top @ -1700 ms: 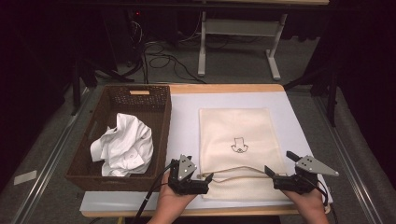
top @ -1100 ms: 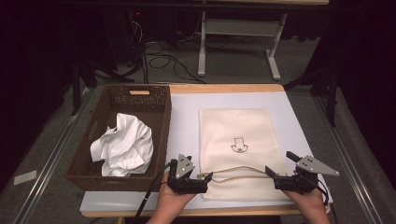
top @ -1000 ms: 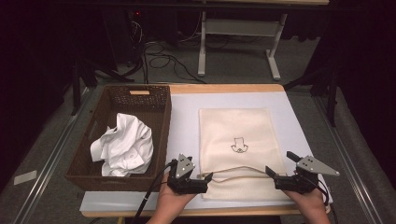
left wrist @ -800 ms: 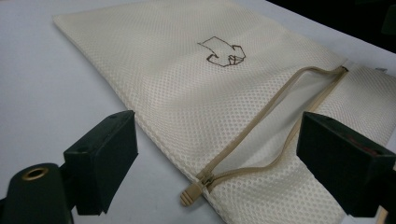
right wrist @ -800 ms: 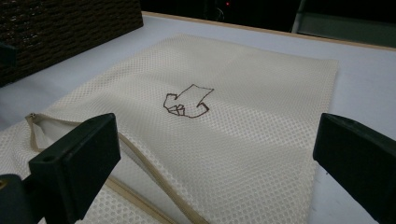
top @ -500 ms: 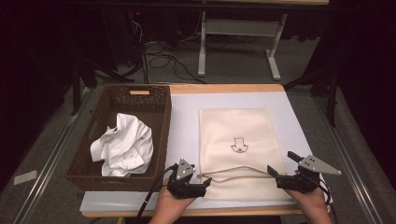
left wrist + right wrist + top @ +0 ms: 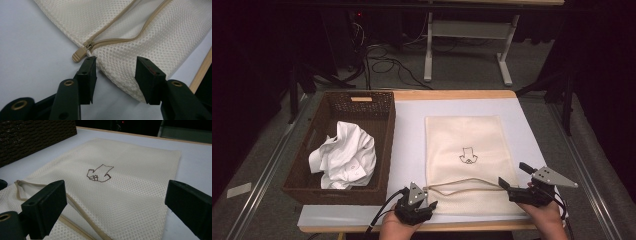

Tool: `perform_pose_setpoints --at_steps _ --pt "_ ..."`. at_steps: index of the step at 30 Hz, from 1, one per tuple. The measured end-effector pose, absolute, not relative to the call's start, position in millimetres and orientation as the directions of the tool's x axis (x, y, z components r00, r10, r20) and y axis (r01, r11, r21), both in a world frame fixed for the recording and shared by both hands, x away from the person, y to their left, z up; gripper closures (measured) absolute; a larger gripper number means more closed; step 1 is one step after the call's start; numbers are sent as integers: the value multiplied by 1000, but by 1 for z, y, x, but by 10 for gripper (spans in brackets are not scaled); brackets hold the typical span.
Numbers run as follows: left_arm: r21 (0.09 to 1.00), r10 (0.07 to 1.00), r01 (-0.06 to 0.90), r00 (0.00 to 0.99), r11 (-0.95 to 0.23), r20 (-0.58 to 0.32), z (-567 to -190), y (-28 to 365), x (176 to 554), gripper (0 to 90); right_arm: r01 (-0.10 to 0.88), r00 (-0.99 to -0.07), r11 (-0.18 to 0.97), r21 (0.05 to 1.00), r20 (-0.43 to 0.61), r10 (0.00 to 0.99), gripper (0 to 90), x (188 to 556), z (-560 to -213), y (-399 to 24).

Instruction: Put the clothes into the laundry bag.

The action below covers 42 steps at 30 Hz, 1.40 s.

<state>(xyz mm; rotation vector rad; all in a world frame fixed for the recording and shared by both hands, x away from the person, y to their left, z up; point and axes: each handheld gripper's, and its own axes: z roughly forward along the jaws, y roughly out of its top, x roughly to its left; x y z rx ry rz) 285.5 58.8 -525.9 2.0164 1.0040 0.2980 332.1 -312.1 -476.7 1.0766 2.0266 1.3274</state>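
A cream mesh laundry bag (image 7: pixel 464 150) with a small dark drawing lies flat on the white table top, its tan zipper partly open along the near end. My left gripper (image 7: pixel 430 204) is at the bag's near left corner. In the left gripper view its jaws (image 7: pixel 116 62) have just been closing and straddle the mesh edge beside the zipper pull (image 7: pixel 78 53), with the pads still apart from the fabric. My right gripper (image 7: pixel 512 176) stands wide open at the bag's near right corner, and the right gripper view looks across the bag (image 7: pixel 125 195) between its jaws (image 7: pixel 116 192).
A dark wicker basket (image 7: pixel 384 145) stands left of the bag and holds a crumpled white cloth (image 7: pixel 344 155). The table's wooden edge (image 7: pixel 200 75) runs close behind the left gripper. Desk legs and cables lie on the floor beyond the far edge.
The left gripper has sunk toward the table's near edge at the bag's corner and its jaws have narrowed. The right gripper has stayed in place, open.
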Motion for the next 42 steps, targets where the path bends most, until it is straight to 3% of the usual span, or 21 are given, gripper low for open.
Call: perform_pose_setpoints --at_steps 13,23,28,34,42 --pt "774 748 530 654 -347 -112 -525 59 286 814 361 -576 220 906 32 817 57 333 -479 -311" --pt "776 804 549 587 -312 -93 -520 77 295 832 368 -579 221 903 37 815 79 334 -481 -312" --pt "788 803 536 589 -303 -91 -516 77 294 739 374 -571 217 902 39 820 96 335 -482 -314" --pt "805 802 532 584 -262 -125 -515 81 295 518 384 -550 212 899 38 835 152 340 -484 -318" --pt "799 786 540 601 -266 -145 -518 80 298 356 439 -479 191 878 49 877 228 366 -487 -325"
